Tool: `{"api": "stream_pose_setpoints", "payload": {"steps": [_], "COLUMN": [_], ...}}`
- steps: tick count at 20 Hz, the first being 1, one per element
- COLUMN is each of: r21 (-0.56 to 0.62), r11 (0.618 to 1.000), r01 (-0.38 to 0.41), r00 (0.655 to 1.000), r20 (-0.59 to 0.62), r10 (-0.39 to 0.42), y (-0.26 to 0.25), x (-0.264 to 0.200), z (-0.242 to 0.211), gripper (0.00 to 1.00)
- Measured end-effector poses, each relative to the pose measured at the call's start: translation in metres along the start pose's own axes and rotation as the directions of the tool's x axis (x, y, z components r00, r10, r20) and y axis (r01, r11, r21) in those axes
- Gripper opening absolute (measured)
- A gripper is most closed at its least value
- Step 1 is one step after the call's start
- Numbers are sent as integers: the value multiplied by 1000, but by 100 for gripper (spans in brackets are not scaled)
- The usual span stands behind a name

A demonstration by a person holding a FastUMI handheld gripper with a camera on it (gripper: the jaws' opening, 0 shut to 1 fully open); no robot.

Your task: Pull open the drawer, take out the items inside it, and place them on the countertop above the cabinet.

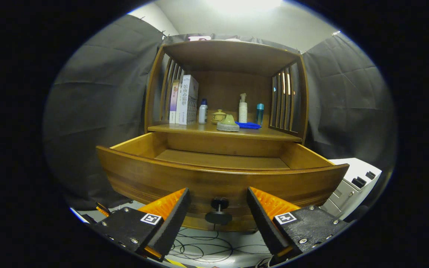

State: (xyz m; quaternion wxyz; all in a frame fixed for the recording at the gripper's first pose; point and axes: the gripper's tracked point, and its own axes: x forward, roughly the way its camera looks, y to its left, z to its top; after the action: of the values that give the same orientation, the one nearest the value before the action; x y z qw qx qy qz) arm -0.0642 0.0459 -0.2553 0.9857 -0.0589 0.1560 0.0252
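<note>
Drawer (214,182): varnished wood, smooth, semi-gloss. Knob (219,204): dark, matt. Tabletop (199,129): same polished wood. Open claw (218,208): matt black fingers (169,223), ribbed orange plastic backing. Wall cloth (99,96): grey, matt, creased.

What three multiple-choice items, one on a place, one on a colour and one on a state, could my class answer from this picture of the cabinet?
1. Where is the drawer knob?
A. between the gripper fingers
B. on the countertop
C. inside the drawer

2. What colour is the cloth on the countertop?
A. red
B. blue
C. yellow

3. What state is the drawer in?
A. shut
B. pulled open
C. taken out and lying on the floor

Answers:
1 A, the knob sits in the gap between the two spread fingers, untouched.
2 B, the cloth beside the green teapot lid is blue.
3 B, the drawer's floor and side walls are visible in front of the cabinet.
</note>
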Motion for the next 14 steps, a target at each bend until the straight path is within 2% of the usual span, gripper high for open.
{"api": "stream_pose_setpoints", "payload": {"steps": [4, 14], "r21": [37, 86], "r11": [998, 996], "r01": [44, 8], "r00": [999, 1000], "r20": [-15, -20], "r10": [-43, -6], "y": [-16, -13], "x": [9, 38], "z": [-3, 7], "gripper": [95, 95]}}
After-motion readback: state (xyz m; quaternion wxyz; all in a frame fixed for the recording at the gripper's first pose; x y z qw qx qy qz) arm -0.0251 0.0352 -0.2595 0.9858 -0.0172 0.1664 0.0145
